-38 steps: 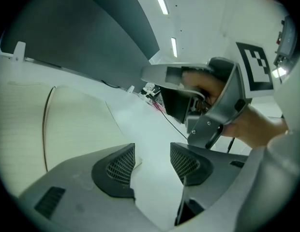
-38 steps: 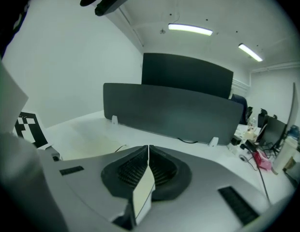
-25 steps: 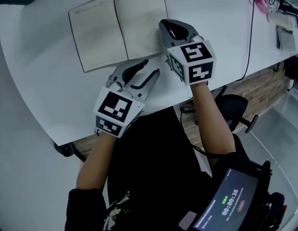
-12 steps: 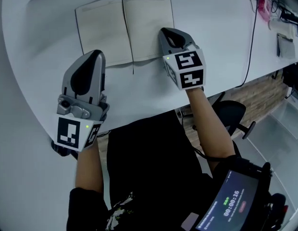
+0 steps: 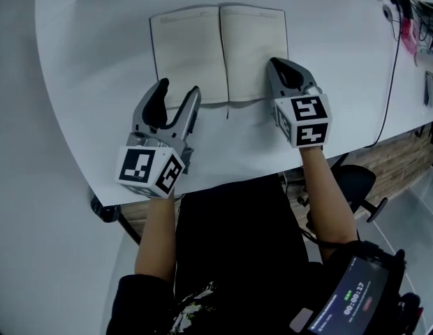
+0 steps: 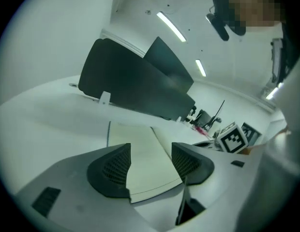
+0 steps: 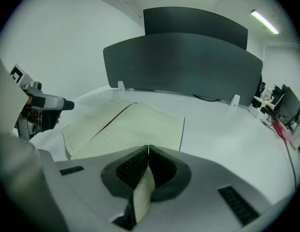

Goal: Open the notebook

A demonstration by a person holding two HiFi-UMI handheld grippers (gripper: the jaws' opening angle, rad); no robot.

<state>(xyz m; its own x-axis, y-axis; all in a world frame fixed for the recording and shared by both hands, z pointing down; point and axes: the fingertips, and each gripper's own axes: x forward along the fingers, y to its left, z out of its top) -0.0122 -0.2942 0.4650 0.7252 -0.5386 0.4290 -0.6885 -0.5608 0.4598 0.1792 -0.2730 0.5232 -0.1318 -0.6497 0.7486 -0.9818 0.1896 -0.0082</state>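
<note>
left claw (image 5: 179,88): grey plastic shell, matt, smooth; jaws just opened, nothing pinched
right claw (image 5: 278,64): same grey matt plastic
claw pads (image 6: 116,164): black, rubbery look, fine ribbed grid, dull
marker cubes (image 5: 150,171): behind the claws, matt white faces, black print
notebook (image 5: 220,51): ahead of both claws, cream paper, matt, faint ruled lines, thin dark cover edge
page (image 7: 142,195): between right claw's pads, thin paper, curled
desk (image 5: 91,96): under the claws, white, smooth, faint sheen
divider panels (image 7: 184,62): beyond right claw, dark, matt; cloth or plastic unclear
floor (image 5: 405,142): right of right claw, wood-look planks, grey-brown
</note>
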